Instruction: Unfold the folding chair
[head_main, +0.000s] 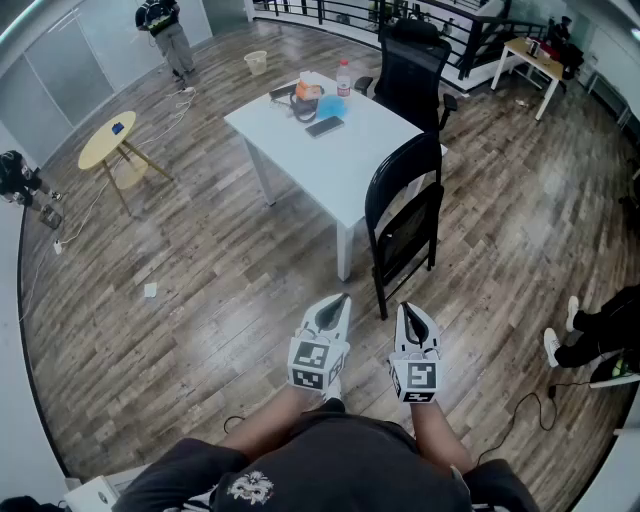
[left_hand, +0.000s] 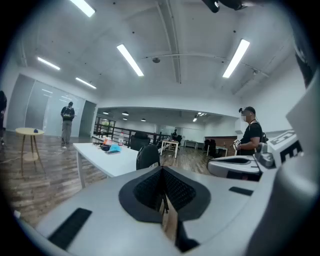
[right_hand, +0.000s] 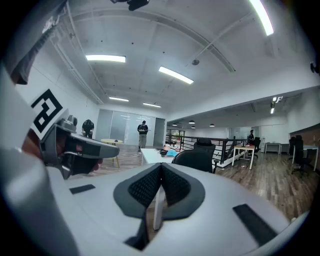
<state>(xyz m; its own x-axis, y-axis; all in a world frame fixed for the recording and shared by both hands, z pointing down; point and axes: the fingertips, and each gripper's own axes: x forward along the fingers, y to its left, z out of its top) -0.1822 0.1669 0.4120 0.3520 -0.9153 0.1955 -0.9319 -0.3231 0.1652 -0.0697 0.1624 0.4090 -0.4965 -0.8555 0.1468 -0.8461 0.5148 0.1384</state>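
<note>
Two pairs of jaws, both pressed fully together with nothing between the pads: the left gripper (left_hand: 162, 186) and the right gripper (right_hand: 161, 186) each show dark ribbed pads meeting along a single seam, empty. In the head view they are held side by side just in front of the person's body. They point ahead and slightly downward, toward the chair (head_main: 404, 215) but well short of it, and neither touches anything.

The chair is black with a rounded back. It stands upright on the wood floor (head_main: 200, 300), just beside the near corner of the white table (head_main: 310, 160). Its seat lies flat against the frame, roughly in line with the back, so it reads as fully folded. Whether it leans on the table or stands on its own legs I cannot tell. Both gripper views catch its curved top edge ahead, beyond the jaws.

On that evidence the task has not begun. No part of the chair is gripped, the seat is not swung down, and the legs are not spread. What is left, as I judge it, is everything:

- Close the gap to the chair and open the jaws.
- Take hold of the back with one gripper and the seat's front edge with the other.
- Draw the two apart until the seat lies level and the chair stands on its own feet.
</note>
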